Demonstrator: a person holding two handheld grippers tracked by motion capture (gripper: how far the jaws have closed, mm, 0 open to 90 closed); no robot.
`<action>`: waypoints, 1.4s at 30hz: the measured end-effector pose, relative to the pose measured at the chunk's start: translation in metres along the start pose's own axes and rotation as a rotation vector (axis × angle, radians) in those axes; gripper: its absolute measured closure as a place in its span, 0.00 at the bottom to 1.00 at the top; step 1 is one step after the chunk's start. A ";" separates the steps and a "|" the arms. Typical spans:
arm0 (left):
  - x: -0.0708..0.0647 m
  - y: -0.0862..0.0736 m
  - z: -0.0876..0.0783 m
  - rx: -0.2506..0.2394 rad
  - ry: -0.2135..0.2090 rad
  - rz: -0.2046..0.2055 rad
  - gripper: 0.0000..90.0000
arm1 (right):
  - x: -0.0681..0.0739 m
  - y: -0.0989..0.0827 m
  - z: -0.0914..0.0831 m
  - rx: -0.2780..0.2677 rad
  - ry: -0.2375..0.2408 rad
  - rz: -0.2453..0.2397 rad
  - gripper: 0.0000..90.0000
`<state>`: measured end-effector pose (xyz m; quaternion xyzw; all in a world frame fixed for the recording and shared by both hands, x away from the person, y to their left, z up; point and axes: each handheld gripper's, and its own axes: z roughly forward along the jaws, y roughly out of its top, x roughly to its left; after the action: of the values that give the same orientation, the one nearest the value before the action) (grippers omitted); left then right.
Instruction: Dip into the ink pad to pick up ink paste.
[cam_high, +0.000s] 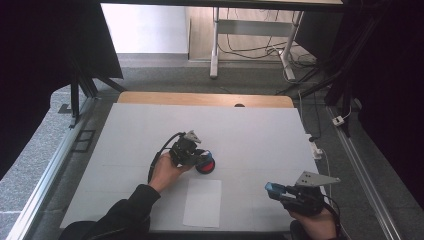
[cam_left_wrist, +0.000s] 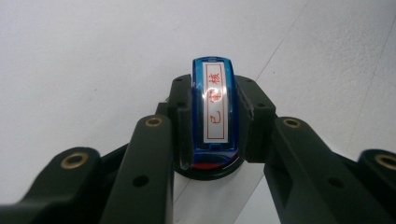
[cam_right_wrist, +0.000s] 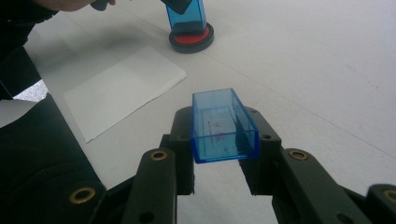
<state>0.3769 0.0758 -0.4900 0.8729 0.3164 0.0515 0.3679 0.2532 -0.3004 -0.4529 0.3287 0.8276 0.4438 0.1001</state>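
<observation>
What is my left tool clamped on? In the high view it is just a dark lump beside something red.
Observer: A blue stamp, gripped on both sides by the left tool. Its top label carries red characters.
Operator: And the red thing under it?
Observer: A round ink pad, a red face in a black rim. The stamp's foot stands upright on it.
Operator: Is the piece in my right tool solid?
Observer: No, it is a hollow, see-through blue cap, pinched between the jaws.
</observation>
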 end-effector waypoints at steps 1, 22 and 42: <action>0.000 0.000 0.000 0.000 -0.001 -0.002 0.78 | 0.000 0.000 0.000 0.000 0.000 0.000 0.76; -0.005 0.001 -0.020 -0.037 0.006 0.022 0.78 | 0.000 0.000 -0.001 0.000 0.000 -0.004 0.76; -0.023 -0.001 -0.052 -0.087 -0.048 0.088 0.78 | 0.000 0.000 -0.001 -0.001 -0.002 -0.004 0.76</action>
<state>0.3414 0.0938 -0.4498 0.8702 0.2661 0.0605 0.4102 0.2525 -0.3007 -0.4524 0.3274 0.8279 0.4438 0.1019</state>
